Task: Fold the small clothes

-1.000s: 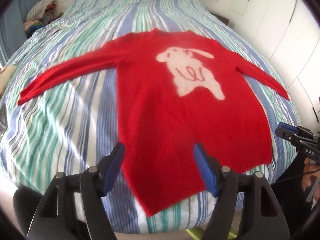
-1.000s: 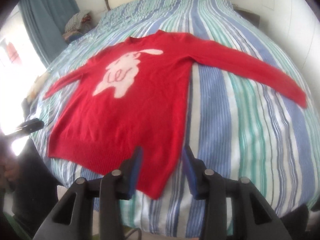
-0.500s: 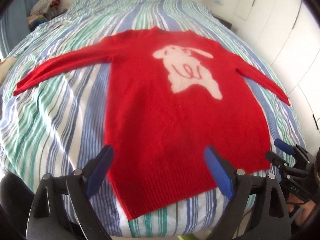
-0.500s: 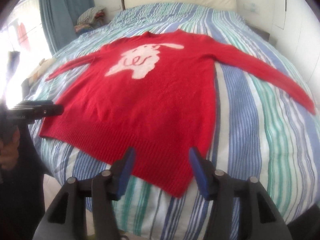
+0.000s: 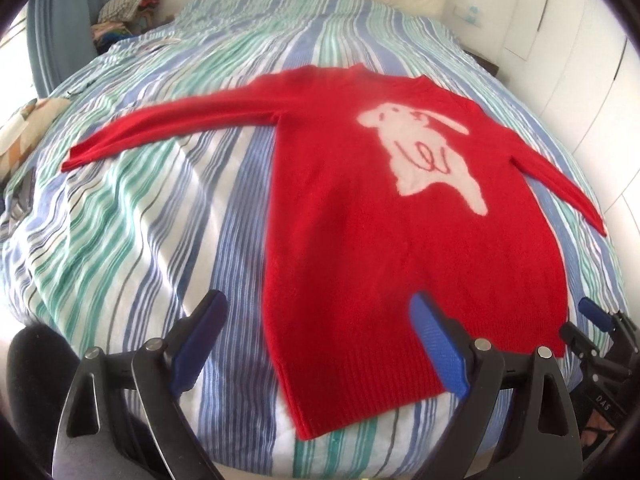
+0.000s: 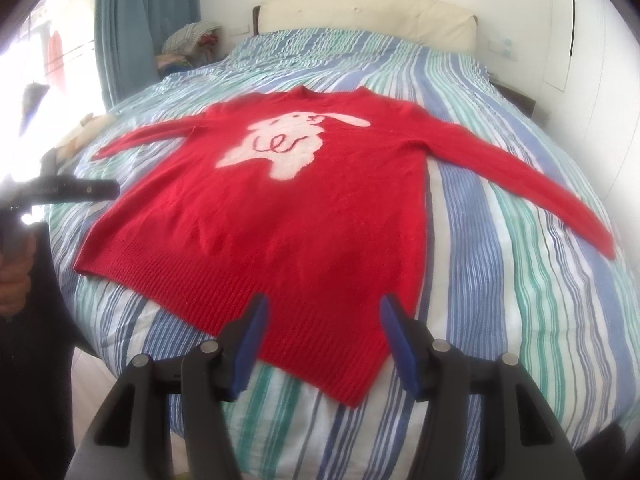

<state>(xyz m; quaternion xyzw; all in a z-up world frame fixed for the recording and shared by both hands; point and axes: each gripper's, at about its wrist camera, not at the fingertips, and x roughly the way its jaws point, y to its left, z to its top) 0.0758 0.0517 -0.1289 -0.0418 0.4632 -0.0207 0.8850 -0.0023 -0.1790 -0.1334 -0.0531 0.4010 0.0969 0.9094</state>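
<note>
A red sweater (image 5: 360,220) with a white animal on its chest lies flat and face up on the striped bed, both sleeves spread out. It also shows in the right wrist view (image 6: 280,208). My left gripper (image 5: 320,320) is open and empty, hovering over the hem's left corner. My right gripper (image 6: 322,316) is open and empty, hovering over the hem near its right corner. The right gripper also shows at the lower right edge of the left wrist view (image 5: 592,324).
The bed (image 5: 140,220) has a blue, green and white striped cover. A headboard (image 6: 360,12) stands at the far end. A pile of clothes (image 6: 188,40) and a blue curtain (image 6: 124,20) are at the far left. White wardrobe doors (image 5: 592,60) stand on the right.
Both grippers have opened wider and drawn back toward the foot of the bed. The left view has swung left, the right view has centred on the sweater. The sweater has not moved.
</note>
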